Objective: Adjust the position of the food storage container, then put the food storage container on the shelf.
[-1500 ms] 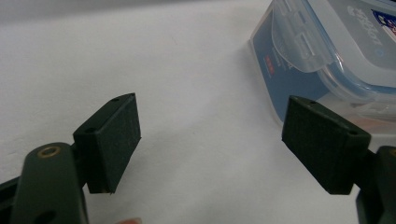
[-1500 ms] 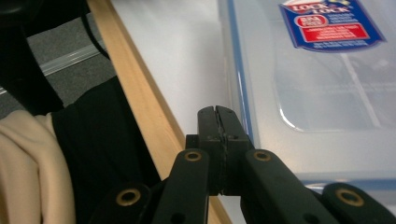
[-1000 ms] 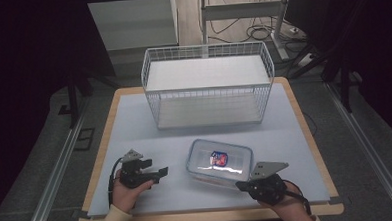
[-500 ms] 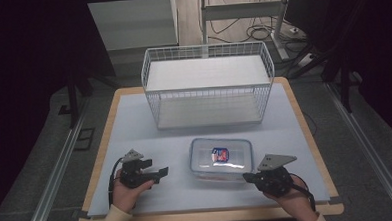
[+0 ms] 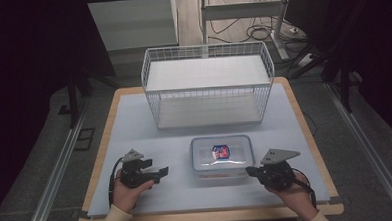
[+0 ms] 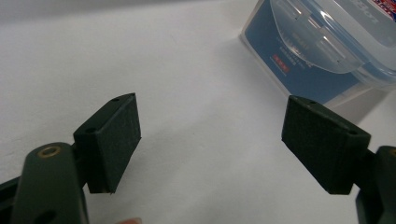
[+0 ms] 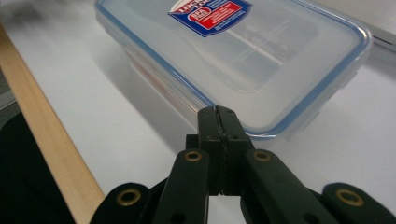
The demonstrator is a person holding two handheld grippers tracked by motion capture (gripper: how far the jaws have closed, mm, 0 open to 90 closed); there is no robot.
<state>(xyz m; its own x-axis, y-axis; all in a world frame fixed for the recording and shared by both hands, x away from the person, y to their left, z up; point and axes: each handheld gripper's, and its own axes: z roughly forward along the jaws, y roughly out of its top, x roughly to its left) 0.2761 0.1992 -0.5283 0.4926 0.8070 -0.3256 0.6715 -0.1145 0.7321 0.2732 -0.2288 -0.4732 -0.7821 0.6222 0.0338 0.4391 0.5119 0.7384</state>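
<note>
High view showed our box (image 5: 222, 157) on the counter (image 5: 134, 128) just before the basket (image 5: 208, 85). Left tool (image 5: 161, 171) stood spread beside the box; right tool (image 5: 250, 171), pressed together, met its corner. Next, probably unlatching.

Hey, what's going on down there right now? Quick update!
Left gripper open, on the table beside the lidded container. Right gripper shut, tips at the container's corner. Wire basket behind.

A lab or test room: a wood-edged table (image 5: 110, 144) stands on grey carpet between metal floor rails (image 5: 56, 171), with loose cables (image 5: 260, 32) behind.
</note>
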